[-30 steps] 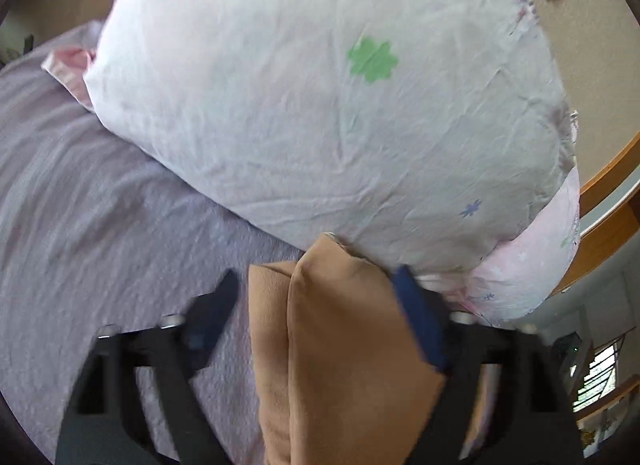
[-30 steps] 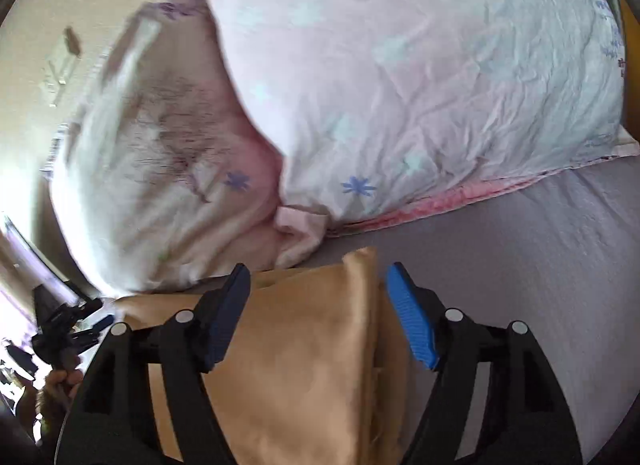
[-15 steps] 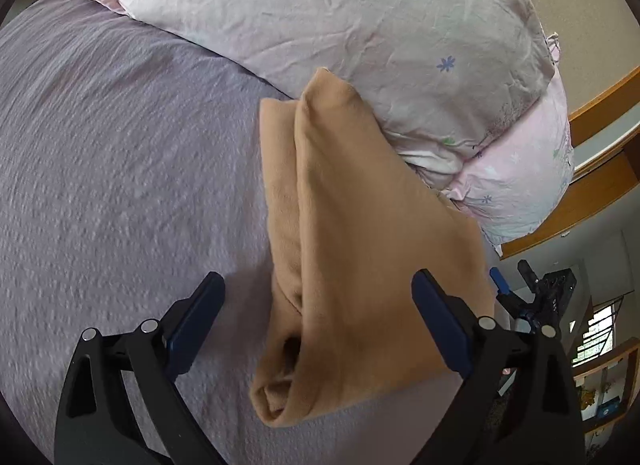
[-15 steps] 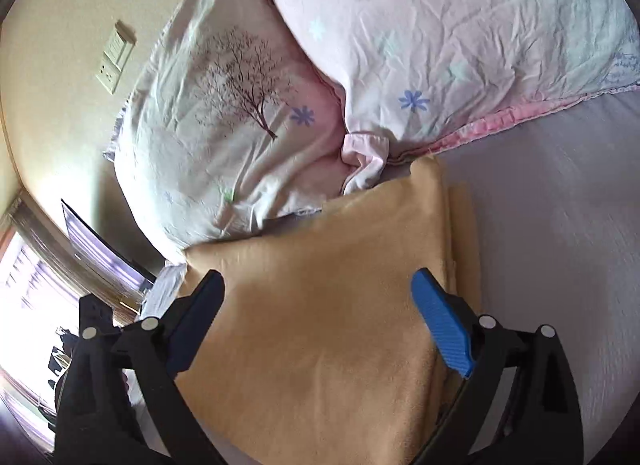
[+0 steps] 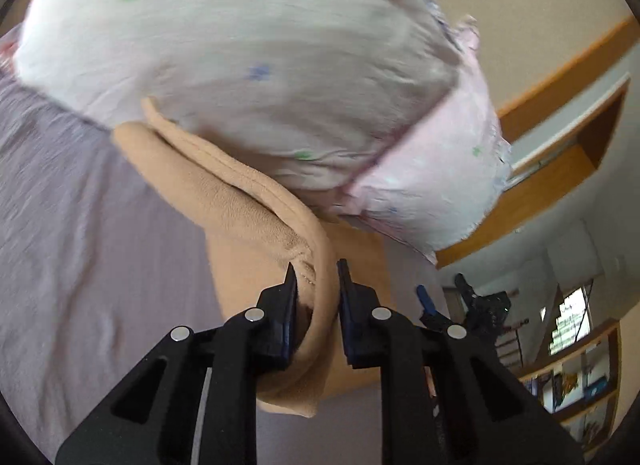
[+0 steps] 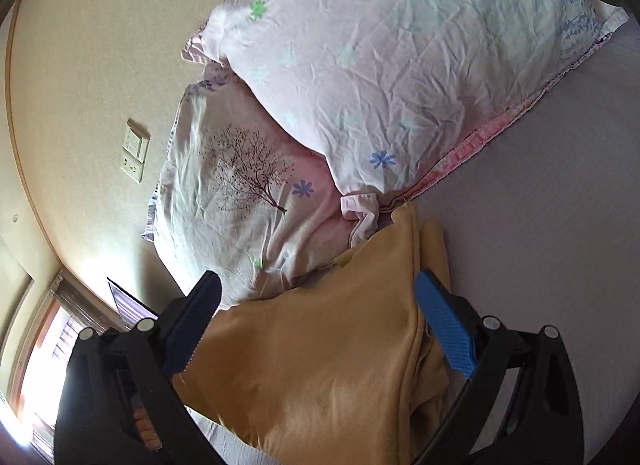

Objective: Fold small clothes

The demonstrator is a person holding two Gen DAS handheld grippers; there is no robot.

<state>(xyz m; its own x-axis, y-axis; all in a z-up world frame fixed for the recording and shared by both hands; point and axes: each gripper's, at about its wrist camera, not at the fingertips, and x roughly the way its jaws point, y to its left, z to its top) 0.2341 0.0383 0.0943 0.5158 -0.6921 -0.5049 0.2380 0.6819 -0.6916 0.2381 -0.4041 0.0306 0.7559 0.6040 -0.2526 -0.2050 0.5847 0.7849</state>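
A folded tan garment point(image 5: 248, 209) lies on the lilac bed sheet point(image 5: 80, 225), its far edge against the pillows. My left gripper point(image 5: 316, 277) is shut on a thick folded edge of the garment near its front. In the right wrist view the same tan garment point(image 6: 320, 357) lies flat between the fingers of my right gripper point(image 6: 316, 317), which is open wide above it and holds nothing. The right gripper also shows small in the left wrist view point(image 5: 464, 305), beyond the garment.
Two pink-white floral pillows point(image 6: 380, 65) point(image 6: 240, 193) are stacked at the head of the bed, touching the garment. A beige wall with a socket plate point(image 6: 134, 153) is behind. A wooden bed frame point(image 5: 560, 193) and shelves point(image 5: 580, 377) are at right.
My left gripper went from open over the garment to shut on its folded edge, and the view swung up toward the pillows. My right gripper stays open and has drawn back a little.
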